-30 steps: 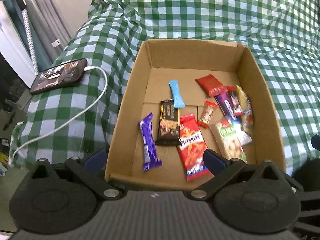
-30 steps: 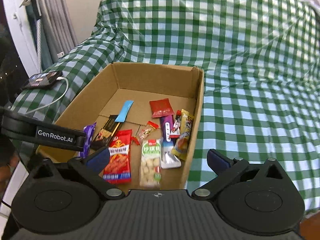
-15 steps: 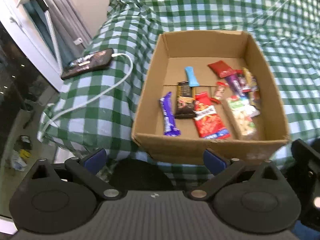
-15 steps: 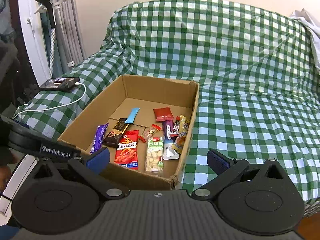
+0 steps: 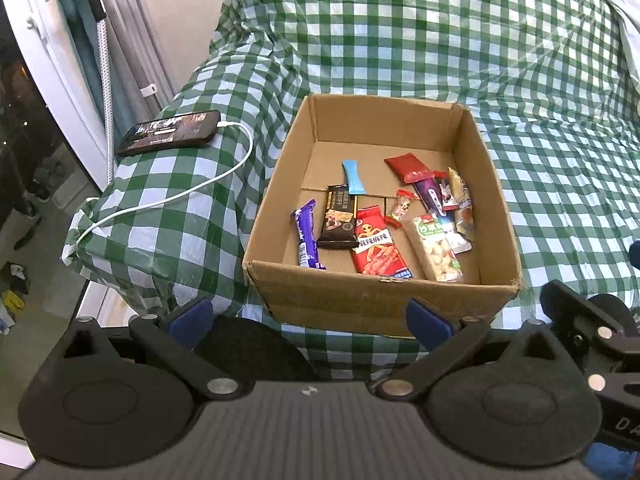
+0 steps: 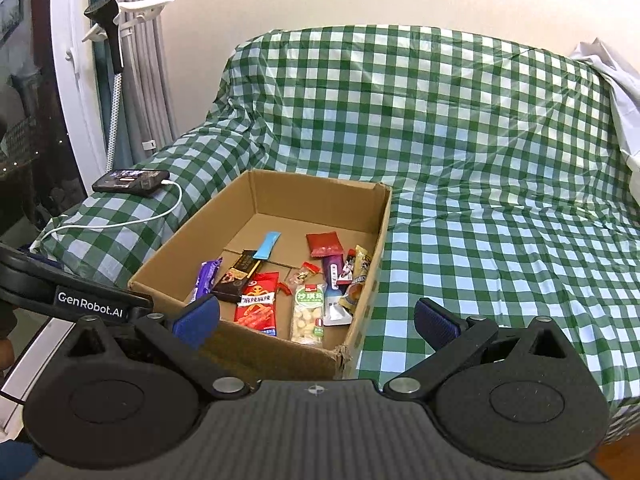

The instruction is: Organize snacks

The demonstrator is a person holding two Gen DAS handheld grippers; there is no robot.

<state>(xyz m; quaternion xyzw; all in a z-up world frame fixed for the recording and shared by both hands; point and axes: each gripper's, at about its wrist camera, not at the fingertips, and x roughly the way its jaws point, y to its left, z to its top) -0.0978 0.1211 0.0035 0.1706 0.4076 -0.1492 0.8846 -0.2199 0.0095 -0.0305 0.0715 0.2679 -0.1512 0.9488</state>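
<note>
Green-checked sofa (image 6: 480,160); cardboard box (image 5: 372,300) on seat, snacks (image 5: 380,224) all inside; left gripper (image 5: 308,316) and right gripper (image 6: 316,316) spread wide, empty, short of box; judged done, else descend vertically onto one packet.

Box: the cardboard box (image 5: 384,300) is sitting on the sofa (image 5: 560,168) seat, against its left armrest.
Snacks: the snack packets (image 5: 376,248) are lying inside, crowding the right and near parts of the floor.
Phone: the phone (image 5: 170,133) is lying on the armrest left of the box, its charging cable (image 5: 168,200) trailing toward the near edge.
</note>
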